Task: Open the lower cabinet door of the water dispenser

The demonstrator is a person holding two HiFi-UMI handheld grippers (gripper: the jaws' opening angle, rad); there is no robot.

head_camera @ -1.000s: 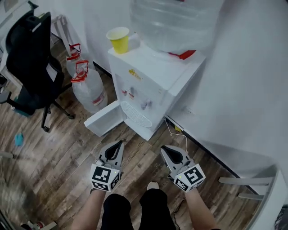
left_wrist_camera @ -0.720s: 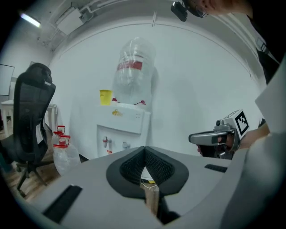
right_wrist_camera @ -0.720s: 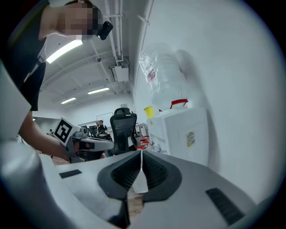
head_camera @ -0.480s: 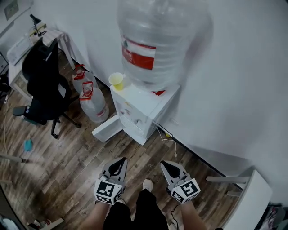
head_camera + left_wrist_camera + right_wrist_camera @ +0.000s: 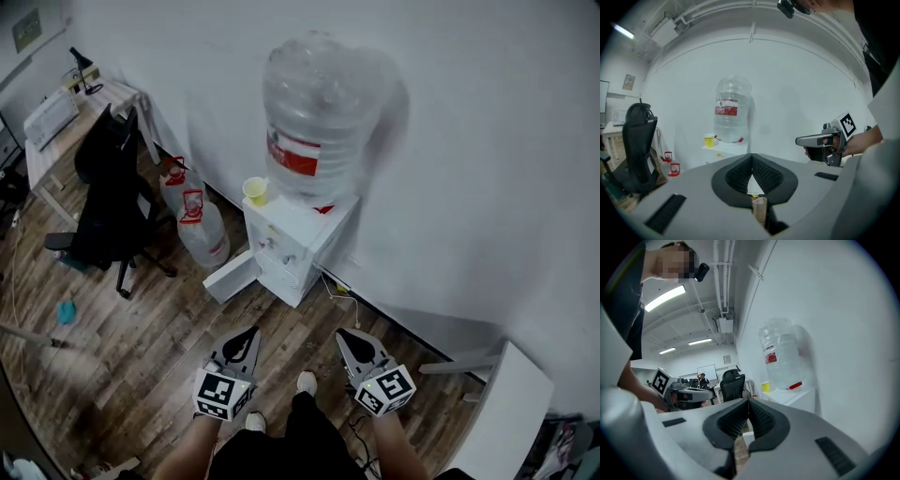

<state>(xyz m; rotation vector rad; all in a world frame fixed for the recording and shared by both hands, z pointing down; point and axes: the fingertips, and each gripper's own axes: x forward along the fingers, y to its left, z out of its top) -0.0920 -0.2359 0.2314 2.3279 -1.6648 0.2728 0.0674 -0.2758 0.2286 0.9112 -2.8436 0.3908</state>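
Wood floor (image 5: 141, 361), water dispenser (image 5: 302, 236), office chair (image 5: 111, 202), spare bottles (image 5: 202, 234)

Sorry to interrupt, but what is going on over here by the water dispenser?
A person stands a little way back from the water dispenser, holding the left tongs and the right tongs out in front, both shut and empty. The dispenser's lower cabinet door already stands open, swung out to the left in the head view. A yellow cup sits on top beside the big bottle.
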